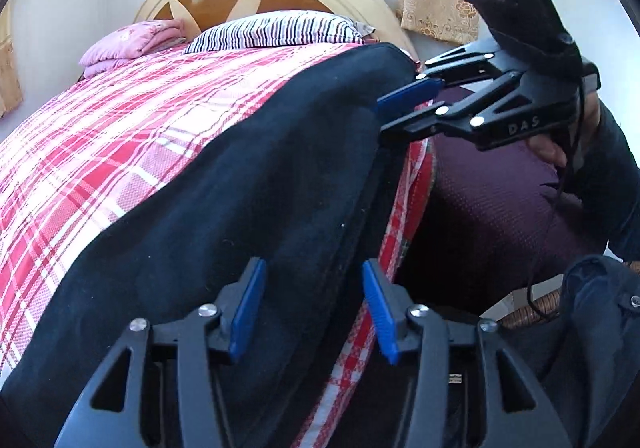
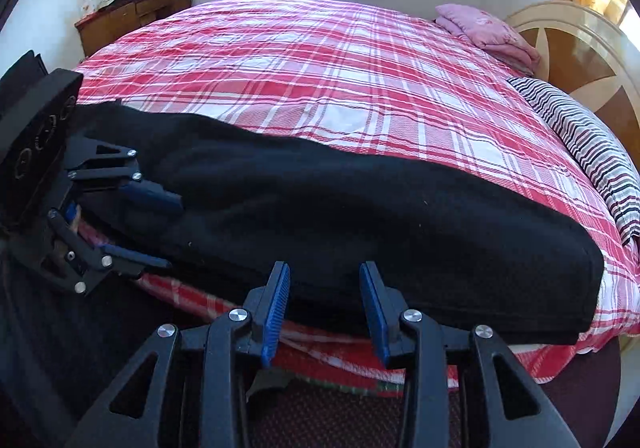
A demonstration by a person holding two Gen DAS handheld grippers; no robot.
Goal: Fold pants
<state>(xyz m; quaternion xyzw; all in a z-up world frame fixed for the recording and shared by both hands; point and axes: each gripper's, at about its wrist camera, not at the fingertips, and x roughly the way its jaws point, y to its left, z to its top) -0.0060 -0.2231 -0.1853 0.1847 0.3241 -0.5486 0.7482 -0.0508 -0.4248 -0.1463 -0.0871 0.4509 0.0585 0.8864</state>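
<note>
Right wrist view: both tools (left tool [image 2: 168, 232], right tool [image 2: 324, 308]) wide, unladen, at pants' [image 2: 360, 208] bed-edge [image 2: 360, 368] hem.

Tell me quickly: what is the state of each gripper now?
Left gripper: open, holding nothing, at the near edge of the dark pants.
Right gripper: open, holding nothing.

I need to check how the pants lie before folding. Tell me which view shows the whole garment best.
The right wrist view: the dark pants stretch along the near edge of the plaid bed, both ends visible. The left wrist view looks lengthwise along them, foreshortened, with the near end running out of frame.
</note>
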